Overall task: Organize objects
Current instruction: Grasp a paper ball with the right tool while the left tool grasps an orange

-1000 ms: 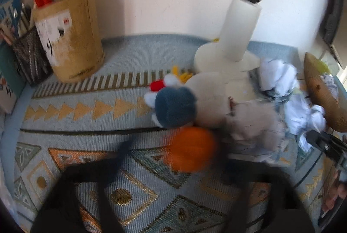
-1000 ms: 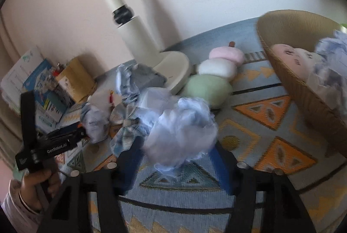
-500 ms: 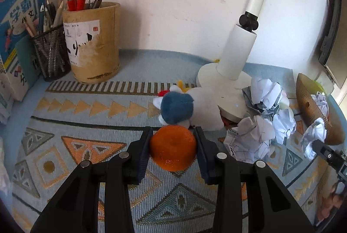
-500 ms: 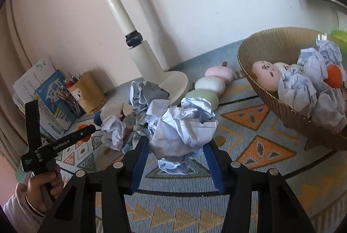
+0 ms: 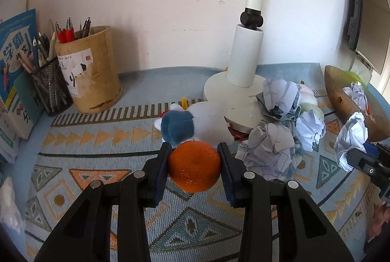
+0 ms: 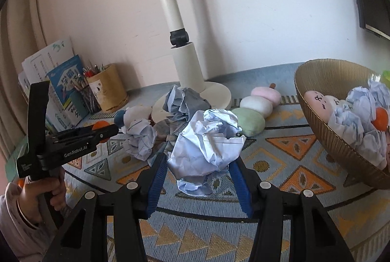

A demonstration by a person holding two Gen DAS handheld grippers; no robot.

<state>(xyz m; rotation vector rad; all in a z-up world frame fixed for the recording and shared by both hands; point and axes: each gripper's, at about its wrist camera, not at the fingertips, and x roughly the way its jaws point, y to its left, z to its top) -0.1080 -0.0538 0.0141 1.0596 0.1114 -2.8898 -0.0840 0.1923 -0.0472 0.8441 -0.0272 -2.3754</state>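
Observation:
My left gripper (image 5: 194, 159) is shut on an orange (image 5: 194, 169) and holds it above the patterned mat, in front of a blue-and-white plush toy (image 5: 187, 124). My right gripper (image 6: 198, 168) is shut on a crumpled paper ball (image 6: 207, 143), lifted above the mat. It also shows in the left wrist view (image 5: 351, 140). A woven basket (image 6: 326, 135) at the right holds paper balls, plush faces and an orange. Several more paper balls (image 5: 270, 148) lie by the lamp base (image 5: 231, 96).
A white lamp post (image 6: 181, 59) stands at the back centre. A bamboo pen holder (image 5: 89, 71), a mesh pen cup (image 5: 50, 88) and books (image 5: 12, 81) stand at the back left. A dango plush (image 6: 256, 110) lies between lamp and basket.
Both grippers have risen and drawn back from the mat, carrying the orange and the paper ball. The basket has come further into the right wrist view.

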